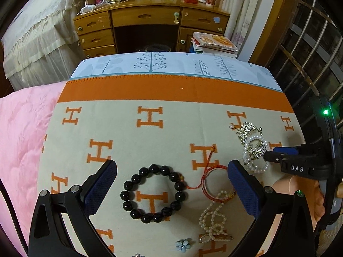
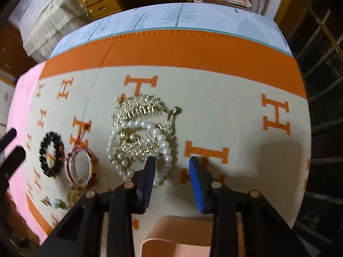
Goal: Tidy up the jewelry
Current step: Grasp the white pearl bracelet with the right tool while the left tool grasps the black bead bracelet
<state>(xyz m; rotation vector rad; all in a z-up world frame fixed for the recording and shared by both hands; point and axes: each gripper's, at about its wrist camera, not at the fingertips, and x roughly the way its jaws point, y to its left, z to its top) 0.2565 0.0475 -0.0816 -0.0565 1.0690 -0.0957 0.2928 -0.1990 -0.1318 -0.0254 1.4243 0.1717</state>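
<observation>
A black bead bracelet (image 1: 153, 193) lies on the H-patterned blanket (image 1: 133, 141), between the fingers of my open left gripper (image 1: 171, 184). A red string bangle (image 1: 214, 182) lies just right of it, with a pearl strand (image 1: 213, 218) below. A pearl bracelet (image 2: 139, 147) and gold rhinestone pieces (image 2: 137, 109) lie in a heap; my right gripper (image 2: 171, 165) is open and empty, its left finger over the heap's near edge. The black bracelet (image 2: 50, 154) and bangle (image 2: 78, 165) show at left in the right wrist view. The right gripper also shows in the left wrist view (image 1: 268, 155).
A small blue flower piece (image 1: 183, 245) lies near the front edge. A peach-coloured object (image 2: 175, 235) sits beneath the right gripper. A pink quilt (image 1: 23, 132) lies left. A wooden desk (image 1: 150, 27) and stacked books (image 1: 214, 42) stand beyond the bed. Window bars (image 1: 310, 49) are at right.
</observation>
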